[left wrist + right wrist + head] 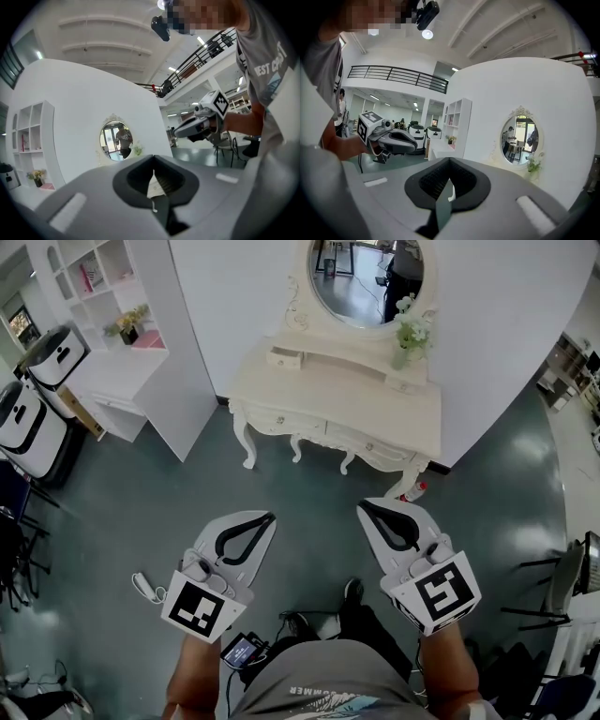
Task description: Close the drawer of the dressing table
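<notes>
On the grey-green floor [141,512], a white shelf unit [141,362] stands left of the cream counter [375,413], whose small top-left drawer [285,358] juts open. The left tool [264,518] and right tool [367,507] hang well short of the counter, both pressed together and empty.

Lab hall, staged bedroom wall [525,324], dressing table [349,407], parked robots [28,423]

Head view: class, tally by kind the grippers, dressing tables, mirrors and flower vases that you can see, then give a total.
grippers: 2, the left gripper and the right gripper
dressing table: 1
oval mirror: 1
flower vase: 1
Total: 5
</notes>
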`<state>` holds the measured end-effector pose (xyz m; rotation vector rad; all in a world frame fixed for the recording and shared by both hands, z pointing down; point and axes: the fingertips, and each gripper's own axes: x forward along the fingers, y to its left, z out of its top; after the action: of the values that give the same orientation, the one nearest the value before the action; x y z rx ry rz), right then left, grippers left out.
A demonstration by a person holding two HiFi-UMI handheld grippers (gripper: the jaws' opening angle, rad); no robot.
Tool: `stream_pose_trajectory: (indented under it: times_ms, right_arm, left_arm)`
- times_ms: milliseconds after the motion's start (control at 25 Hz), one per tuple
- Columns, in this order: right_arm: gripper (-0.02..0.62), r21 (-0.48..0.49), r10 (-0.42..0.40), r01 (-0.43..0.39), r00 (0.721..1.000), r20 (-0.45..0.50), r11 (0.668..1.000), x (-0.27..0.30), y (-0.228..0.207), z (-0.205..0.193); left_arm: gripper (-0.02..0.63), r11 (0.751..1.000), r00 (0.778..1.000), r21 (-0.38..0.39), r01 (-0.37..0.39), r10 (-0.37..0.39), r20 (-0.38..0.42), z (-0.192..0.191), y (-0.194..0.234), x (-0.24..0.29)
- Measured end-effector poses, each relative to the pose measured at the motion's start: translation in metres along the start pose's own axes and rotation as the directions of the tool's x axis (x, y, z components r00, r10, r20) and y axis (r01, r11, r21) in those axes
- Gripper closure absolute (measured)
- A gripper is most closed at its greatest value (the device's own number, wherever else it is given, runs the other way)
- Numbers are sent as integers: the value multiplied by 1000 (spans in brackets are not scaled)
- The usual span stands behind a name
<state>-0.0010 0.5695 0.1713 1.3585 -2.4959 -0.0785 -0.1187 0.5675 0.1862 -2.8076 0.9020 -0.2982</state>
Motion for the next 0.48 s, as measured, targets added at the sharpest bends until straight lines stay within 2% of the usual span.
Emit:
stream_pose_trajectory:
  times_ms: [400,480]
  right_arm:
    - [595,0,79,-79,996,51,997,70,-65,-3]
    - [595,-7,103,-103,993,62,995,86,-81,-2]
  left_arm:
    - [603,994,995,63,-87,90,-39,-5,42,45]
    - [603,992,992,53,-117,119,-51,-6,51,58]
